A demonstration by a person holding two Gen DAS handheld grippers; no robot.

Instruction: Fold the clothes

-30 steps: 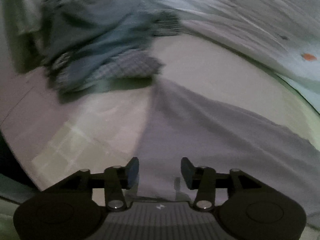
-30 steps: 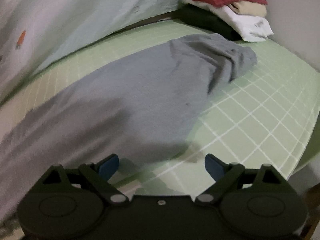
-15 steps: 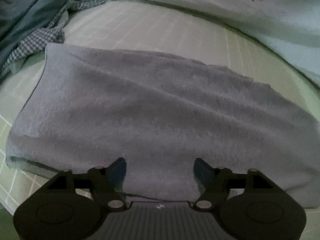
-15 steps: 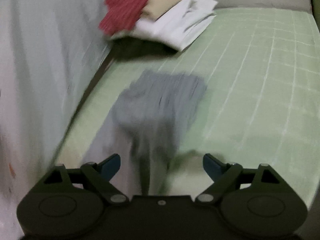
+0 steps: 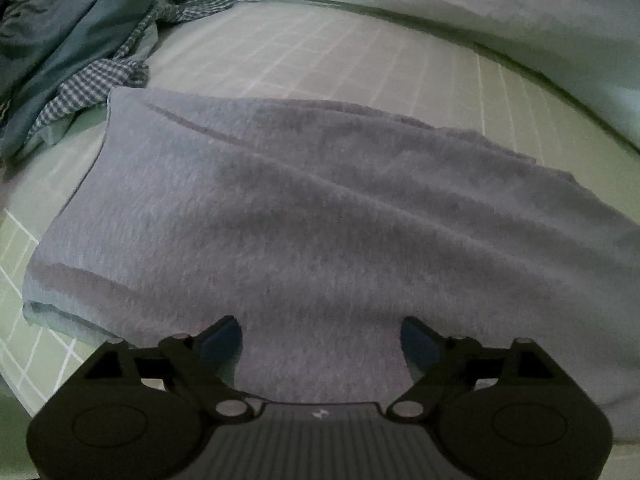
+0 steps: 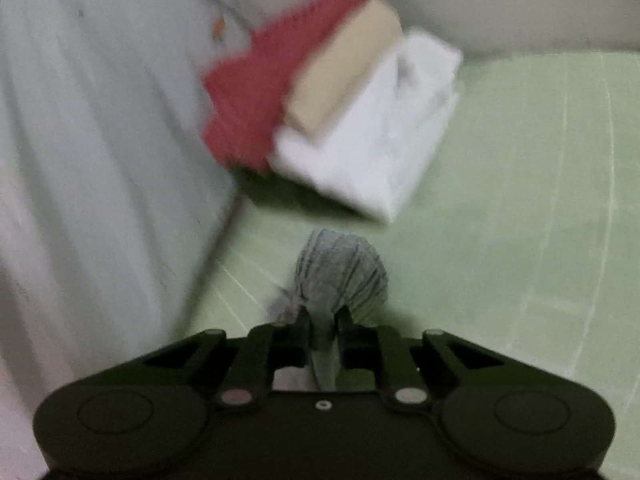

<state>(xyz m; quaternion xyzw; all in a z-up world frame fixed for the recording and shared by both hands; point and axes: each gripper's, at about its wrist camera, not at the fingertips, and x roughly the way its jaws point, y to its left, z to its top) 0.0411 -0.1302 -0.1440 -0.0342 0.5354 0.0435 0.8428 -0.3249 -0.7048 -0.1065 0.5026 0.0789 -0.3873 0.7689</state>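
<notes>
A grey garment [image 5: 304, 216] lies spread across the green checked bed sheet [image 5: 320, 52] in the left wrist view. My left gripper [image 5: 320, 340] is open, its blue-padded fingers apart just above the garment's near edge. In the right wrist view my right gripper [image 6: 322, 322] is shut on a bunched end of the grey garment [image 6: 344, 272], which puffs out beyond the fingertips above the sheet [image 6: 500, 220].
A heap of blue and checked clothes [image 5: 80, 48] lies at the far left. A pale duvet with a carrot print [image 5: 440, 0] runs along the back. A stack of folded red, beige and white clothes [image 6: 320, 100] sits ahead of the right gripper.
My right gripper has closed on the end of the grey garment and moved toward the folded stack. My left gripper has opened wider and stayed over the garment.
</notes>
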